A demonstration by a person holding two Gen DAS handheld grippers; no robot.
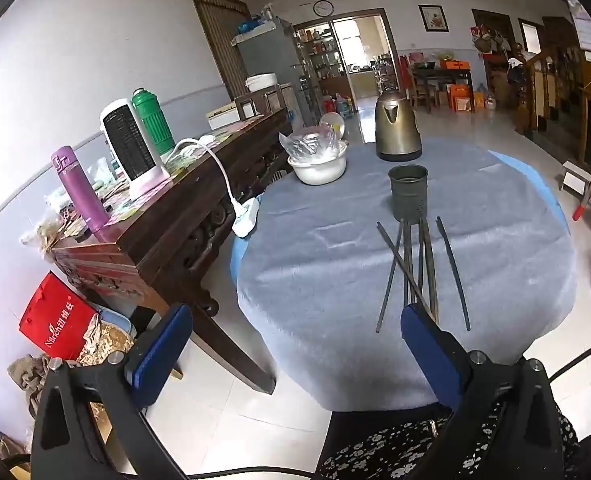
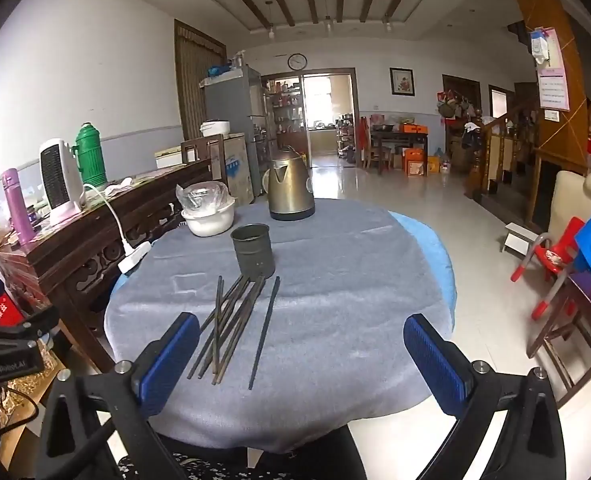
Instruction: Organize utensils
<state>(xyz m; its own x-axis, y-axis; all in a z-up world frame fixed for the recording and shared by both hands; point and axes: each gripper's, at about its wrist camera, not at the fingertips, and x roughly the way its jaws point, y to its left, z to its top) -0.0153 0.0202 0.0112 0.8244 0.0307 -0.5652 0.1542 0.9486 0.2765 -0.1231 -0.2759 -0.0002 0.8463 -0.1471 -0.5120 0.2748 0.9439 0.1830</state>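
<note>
— Grey-clothed round table, set in a tiled living room. Found the utensils where?

— Lying loose on the cloth just in front of the dark metal cylindrical holder. Counted several thin dark chopsticks crossed in a heap reaching up to its base. Spotted one straight dark chopstick lying apart, just right of the heap.

— Judged them how, for handling?

— Light, stiff, slim and probably slippery. Expected them to roll or pivot if pinched at an end. Thought it best to grip near mid-length, one or two at once, starting with the lone one. Guessed the holder light as well, so easily tipped by a knock at the rim.

— And the tongs?

— Spread wide on both sides, blue pads pinching nothing. Saw the left gripper over the near table edge, left of the holder and well short of it. Saw the right gripper over the near end of the heap, with the holder ahead and slightly left.

— Room to move?

— Found bare cloth right of the holder and toward the near edge. Noted a brass-coloured electric kettle behind the holder and a white bowl with a plastic bag behind-left, both apart from it. Noted a white power strip at the table edge, further left. Feared a nudged stick sliding off the near edge.
</note>
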